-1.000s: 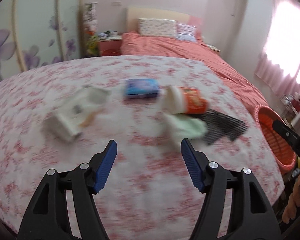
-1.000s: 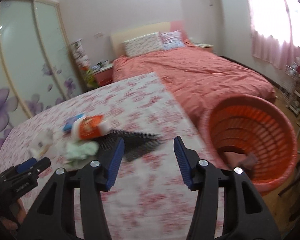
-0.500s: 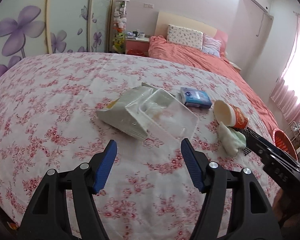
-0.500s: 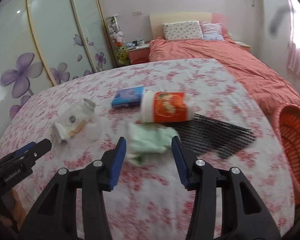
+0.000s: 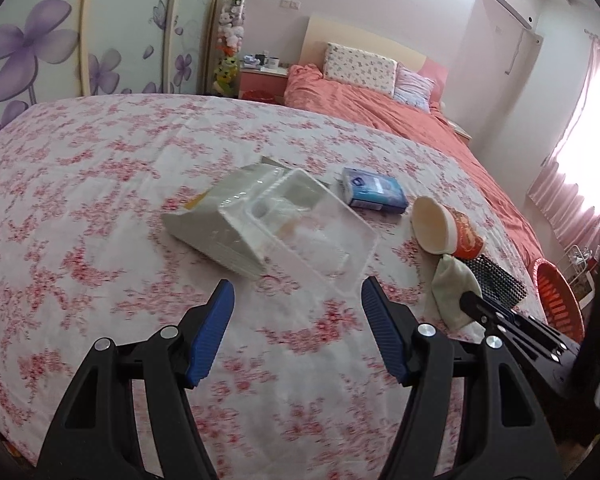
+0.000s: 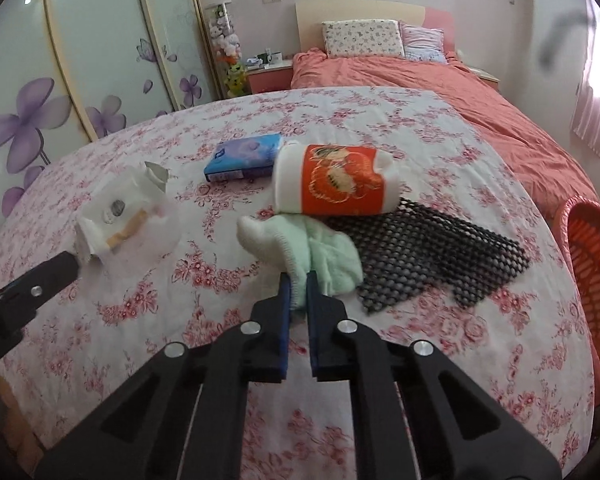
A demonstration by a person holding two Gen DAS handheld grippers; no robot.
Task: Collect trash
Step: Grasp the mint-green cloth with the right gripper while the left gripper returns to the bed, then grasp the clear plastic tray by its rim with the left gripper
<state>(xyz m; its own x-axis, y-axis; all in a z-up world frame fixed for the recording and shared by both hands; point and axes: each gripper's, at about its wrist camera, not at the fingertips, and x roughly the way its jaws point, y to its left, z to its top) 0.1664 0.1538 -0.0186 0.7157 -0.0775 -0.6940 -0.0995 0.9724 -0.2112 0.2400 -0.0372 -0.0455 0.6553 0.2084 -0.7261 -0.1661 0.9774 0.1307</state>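
Green cloth: a crumpled pale-green rag (image 6: 316,252) lies on the floral bedspread (image 6: 440,360) at the centre of the right wrist view, its near edge caught between the jaws.
Right gripper: the right gripper (image 6: 298,292) has its jaws pressed together, pinching the rag's near hem.
Left gripper: the left gripper (image 5: 296,328) has its jaws spread, with nothing between them; the clear plastic tray (image 5: 300,224) sits just beyond its tips.
Other trash: a red paper cup (image 6: 332,184) lies on its side, touching the rag's far edge; black mesh (image 6: 424,252) is to the rag's right, a blue packet (image 6: 244,156) further up.
Basket: the orange basket (image 6: 592,280) stands off the bed at the right edge of the frame.
Key relation: the basket lies to the right of the pinched rag, so the right hand is nearer.
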